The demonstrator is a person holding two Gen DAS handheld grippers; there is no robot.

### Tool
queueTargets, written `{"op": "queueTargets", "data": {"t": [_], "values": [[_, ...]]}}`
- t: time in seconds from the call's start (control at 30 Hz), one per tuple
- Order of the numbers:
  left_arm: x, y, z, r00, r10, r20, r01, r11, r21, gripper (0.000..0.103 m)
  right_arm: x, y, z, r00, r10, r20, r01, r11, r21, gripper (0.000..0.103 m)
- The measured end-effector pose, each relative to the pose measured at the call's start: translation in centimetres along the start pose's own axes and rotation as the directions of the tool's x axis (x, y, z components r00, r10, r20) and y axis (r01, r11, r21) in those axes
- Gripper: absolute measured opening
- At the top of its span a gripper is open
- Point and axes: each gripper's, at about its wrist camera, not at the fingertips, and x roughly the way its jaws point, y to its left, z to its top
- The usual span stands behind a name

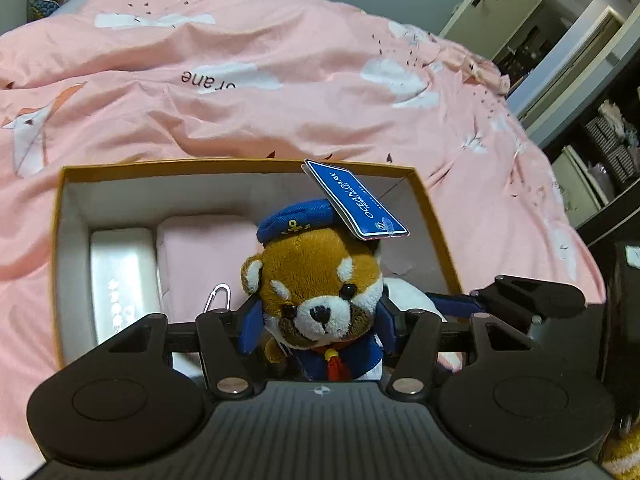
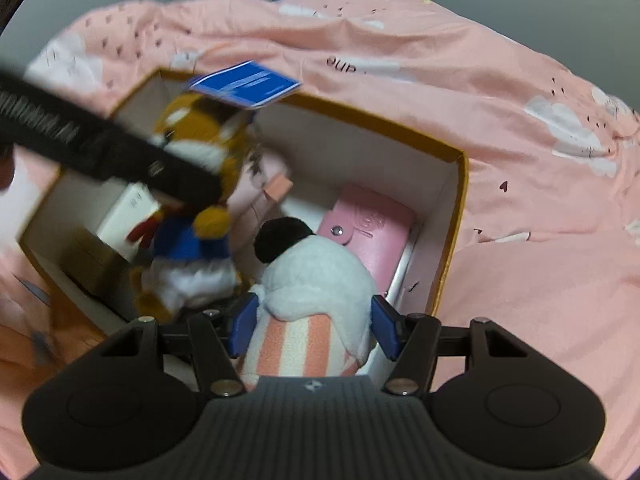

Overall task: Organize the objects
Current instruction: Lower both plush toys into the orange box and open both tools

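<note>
Plush toys (image 1: 320,296) (image 2: 316,280) clamped between both grippers' pads, above the box (image 1: 240,168).

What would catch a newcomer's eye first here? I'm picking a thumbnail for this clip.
First, the red panda plush in a blue sailor cap, gripped by the left claw over the open orange-rimmed box, a blue tag sticking up from its cap. Next, the white plush with pink stripes held in the right claw above the same box, which sits on a pink bedspread.
</note>
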Motion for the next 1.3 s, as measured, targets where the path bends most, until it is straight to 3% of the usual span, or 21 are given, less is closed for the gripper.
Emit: {"op": "queueTargets", "data": {"t": [0.27, 0.5, 0.63, 0.83, 0.97, 1.1, 1.3], "values": [[4.1, -0.5, 1.3, 0.994, 0.084, -0.064, -0.079, 0.995, 0.064, 0.065, 2.1, 0.0, -0.3, 0.999, -0.021, -0.035, 0.018, 0.997, -0.073, 0.065], [5.3, -1.5, 1.3, 0.986, 0.160, -0.043, -0.152, 0.978, 0.140, 0.070, 2.0, -0.2, -0.2, 0.999, -0.003, -0.038, 0.000, 0.997, -0.078, 0.067], [5.1, -1.7, 1.2, 0.987, 0.159, -0.031, -0.153, 0.977, 0.151, 0.073, 1.4, -0.6, -0.2, 0.999, 0.028, -0.036, -0.030, 0.998, -0.049, 0.073], [3.2, -2.4, 0.8, 0.989, 0.144, 0.023, -0.146, 0.972, 0.182, 0.078, -0.3, -0.4, -0.1, 0.999, 0.034, -0.006, -0.035, 0.999, -0.017, 0.074], [0.6, -3.4, 0.3, 0.987, 0.136, 0.081, -0.150, 0.968, 0.203, 0.078, -2.7, -0.4, -0.5, 0.999, 0.027, 0.044, -0.028, 0.999, 0.020, 0.073], [-2.3, -4.9, -1.1, 0.989, 0.083, 0.123, -0.112, 0.962, 0.250, 0.076, -5.8, -0.1, -1.7, 0.993, 0.026, 0.111, -0.033, 0.998, 0.060, 0.071], [-4.8, -6.8, -3.4, 0.990, 0.049, 0.133, -0.085, 0.958, 0.275, 0.075, -9.1, 0.4, -4.0, 0.985, 0.021, 0.173, -0.043, 0.991, 0.127, 0.067]]}}
